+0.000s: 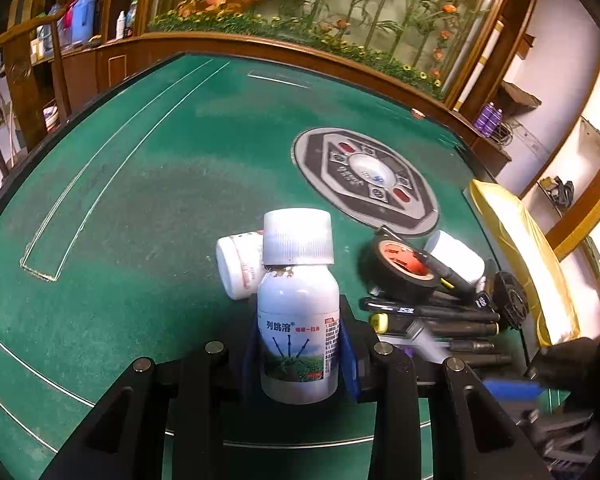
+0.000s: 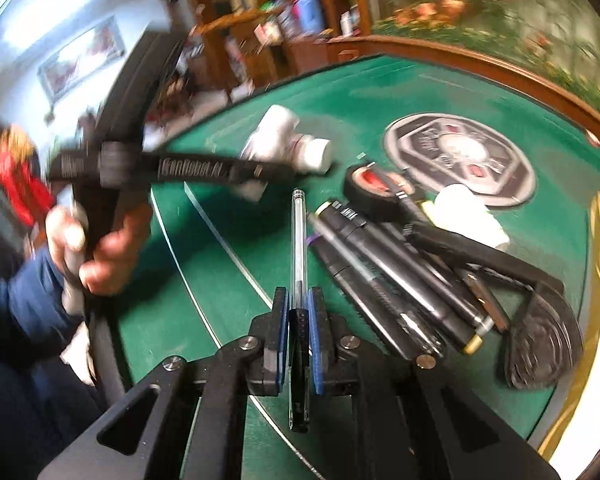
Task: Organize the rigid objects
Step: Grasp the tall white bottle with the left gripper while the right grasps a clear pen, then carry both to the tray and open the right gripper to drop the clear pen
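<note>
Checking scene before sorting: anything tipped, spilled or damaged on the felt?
Brown crust rings the neck of the white bottle held by the left gripper, like dried leakage. A second bottle lies tipped behind it. No spill on the felt.

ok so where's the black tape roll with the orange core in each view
Left wrist: black tape roll right of centre, right of the held white bottle.
Right wrist: it lies above centre, beyond the pen pile.
Shared landmark: the round grey panel in the green table.

Three white bottles (image 1: 298, 312), one black tape roll (image 1: 404, 268), one clear pen (image 2: 299, 248), several dark markers (image 2: 384, 272), count unclear.
</note>
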Demonstrator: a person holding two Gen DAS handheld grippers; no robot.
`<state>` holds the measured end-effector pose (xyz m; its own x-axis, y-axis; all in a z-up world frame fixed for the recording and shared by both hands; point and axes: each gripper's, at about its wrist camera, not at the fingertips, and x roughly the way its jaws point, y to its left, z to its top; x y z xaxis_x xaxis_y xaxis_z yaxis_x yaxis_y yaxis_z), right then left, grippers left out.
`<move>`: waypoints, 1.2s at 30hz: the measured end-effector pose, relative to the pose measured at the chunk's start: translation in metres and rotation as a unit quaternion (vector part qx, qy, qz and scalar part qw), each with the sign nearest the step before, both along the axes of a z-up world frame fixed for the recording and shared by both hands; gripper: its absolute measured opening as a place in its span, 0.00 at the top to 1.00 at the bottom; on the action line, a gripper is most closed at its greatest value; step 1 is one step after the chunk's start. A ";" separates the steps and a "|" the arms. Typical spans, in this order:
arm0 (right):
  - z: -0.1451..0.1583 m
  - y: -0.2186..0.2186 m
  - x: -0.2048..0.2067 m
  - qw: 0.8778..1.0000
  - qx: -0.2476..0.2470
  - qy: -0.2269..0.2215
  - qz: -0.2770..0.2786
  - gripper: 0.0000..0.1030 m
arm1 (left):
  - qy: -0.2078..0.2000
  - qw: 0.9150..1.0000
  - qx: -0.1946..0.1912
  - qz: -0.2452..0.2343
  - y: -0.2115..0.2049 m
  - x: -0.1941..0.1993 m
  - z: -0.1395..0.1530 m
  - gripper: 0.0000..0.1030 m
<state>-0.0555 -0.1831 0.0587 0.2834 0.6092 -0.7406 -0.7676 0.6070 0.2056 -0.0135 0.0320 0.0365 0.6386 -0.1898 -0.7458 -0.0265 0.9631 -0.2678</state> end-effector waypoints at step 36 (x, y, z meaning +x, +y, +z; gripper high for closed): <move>0.032 -0.241 0.089 0.907 0.070 0.062 -0.410 0.91 | 0.059 0.967 -0.057 -0.240 -0.265 0.050 0.047 0.65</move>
